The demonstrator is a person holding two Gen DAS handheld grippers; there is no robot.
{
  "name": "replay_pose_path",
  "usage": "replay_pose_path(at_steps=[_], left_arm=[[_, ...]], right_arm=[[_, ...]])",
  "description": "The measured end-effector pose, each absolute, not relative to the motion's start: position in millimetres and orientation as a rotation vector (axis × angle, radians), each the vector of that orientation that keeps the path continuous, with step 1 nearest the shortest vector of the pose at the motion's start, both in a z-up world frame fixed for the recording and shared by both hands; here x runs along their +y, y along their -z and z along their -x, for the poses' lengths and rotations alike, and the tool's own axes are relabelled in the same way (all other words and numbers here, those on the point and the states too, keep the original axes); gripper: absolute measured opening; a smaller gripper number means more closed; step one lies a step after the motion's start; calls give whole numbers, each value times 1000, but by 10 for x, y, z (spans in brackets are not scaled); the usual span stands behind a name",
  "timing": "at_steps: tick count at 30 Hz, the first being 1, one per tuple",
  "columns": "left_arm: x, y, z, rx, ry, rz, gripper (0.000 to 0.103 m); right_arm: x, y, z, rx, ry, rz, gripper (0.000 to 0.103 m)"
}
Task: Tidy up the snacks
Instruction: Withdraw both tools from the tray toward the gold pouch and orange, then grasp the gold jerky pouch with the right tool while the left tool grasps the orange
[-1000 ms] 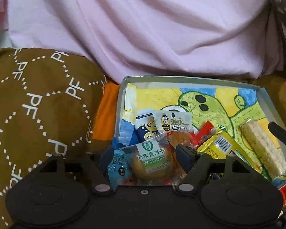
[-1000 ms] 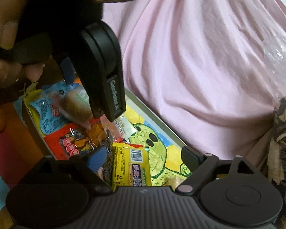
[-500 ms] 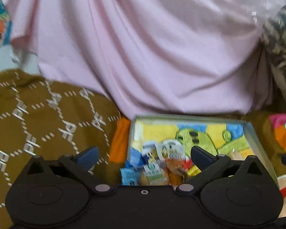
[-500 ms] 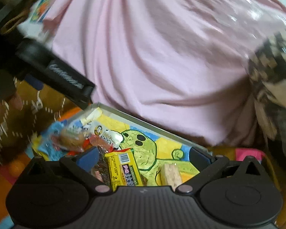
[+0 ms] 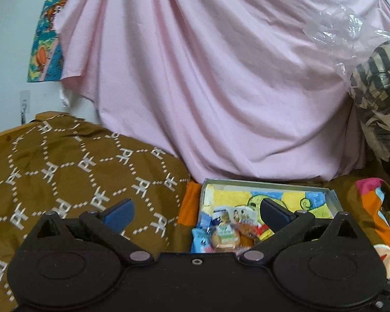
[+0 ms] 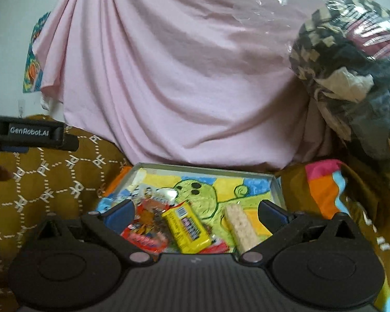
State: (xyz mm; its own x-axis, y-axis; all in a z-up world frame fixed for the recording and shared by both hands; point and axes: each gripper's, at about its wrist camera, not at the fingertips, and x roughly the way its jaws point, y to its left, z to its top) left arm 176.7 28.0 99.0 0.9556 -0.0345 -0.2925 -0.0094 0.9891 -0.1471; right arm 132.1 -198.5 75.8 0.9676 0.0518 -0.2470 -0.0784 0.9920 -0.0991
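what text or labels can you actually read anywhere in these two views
"GenRobot.AI": white print on the left gripper finger, in the right wrist view.
"PF": white repeated monogram on the brown fabric.
Yellow snack pack: barcode and print, too blurred to read.
Red snack packet, cake packet and white packet: print too small and blurred to read.

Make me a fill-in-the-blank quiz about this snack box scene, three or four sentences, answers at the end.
1. The snacks lie inside a shallow box whose floor shows a cartoon figure coloured ____.
2. In the right wrist view, the pale rice bar lies to the ____ of the yellow packet.
3. Both the left tongs and the right tongs are ____ and hold nothing.
4. Behind the box hangs a large ____ cloth.

Answers: green; right; open; pink
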Motion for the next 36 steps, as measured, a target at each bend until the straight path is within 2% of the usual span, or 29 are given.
replay_pose_path(at_steps=[6, 16, 28, 36], left_arm=[[428, -824, -1365, 309, 4, 104, 102], [594, -444, -941, 493, 79, 61, 102], [597, 161, -887, 820, -3, -2, 102], [484, 265, -913, 858, 37, -74, 102]], right_arm=[[-1995, -604, -904, 264, -94, 91, 103], [-1914, -227, -397, 392, -190, 68, 103], [-1863, 195, -366, 670, -201, 25, 103], [-1827, 338, -434, 744, -214, 20, 103]])
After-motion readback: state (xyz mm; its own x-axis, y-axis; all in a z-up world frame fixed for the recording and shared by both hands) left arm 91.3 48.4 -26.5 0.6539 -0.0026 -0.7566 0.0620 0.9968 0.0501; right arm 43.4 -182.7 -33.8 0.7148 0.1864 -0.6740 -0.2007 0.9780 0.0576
